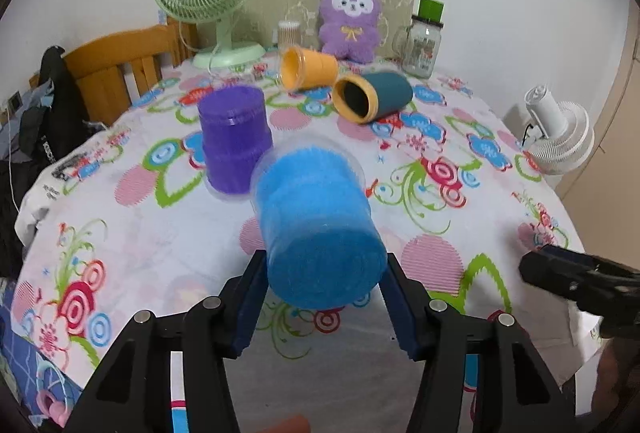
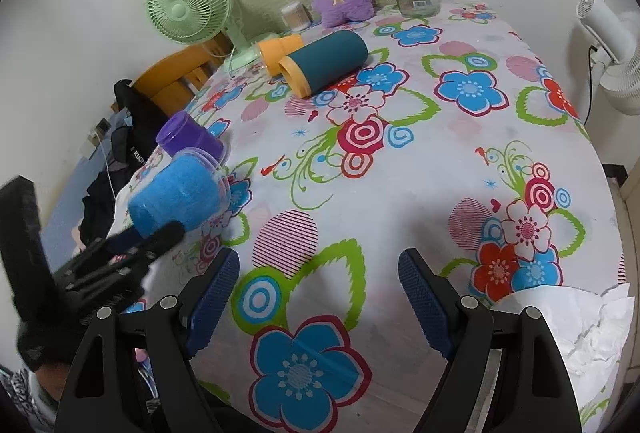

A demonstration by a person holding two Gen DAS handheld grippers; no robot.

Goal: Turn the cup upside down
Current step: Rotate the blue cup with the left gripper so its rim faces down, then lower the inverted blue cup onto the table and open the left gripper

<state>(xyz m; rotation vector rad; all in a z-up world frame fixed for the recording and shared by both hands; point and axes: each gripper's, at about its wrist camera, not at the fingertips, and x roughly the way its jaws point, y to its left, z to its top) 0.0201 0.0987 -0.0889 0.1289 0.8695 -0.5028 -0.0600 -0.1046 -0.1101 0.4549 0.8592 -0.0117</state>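
The blue cup point(image 1: 316, 229) was clamped, tilted, by the left gripper point(image 1: 324, 273), near the purple cup point(image 1: 234, 141); collision was judged possible. The right gripper point(image 2: 316, 273) was spread, empty.

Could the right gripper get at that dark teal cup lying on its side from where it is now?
Probably yes. The right gripper is open and holds nothing, and only bare flowered tablecloth lies between it and the teal cup. The orange cup lies close beside it, so a grasp there could be tight.
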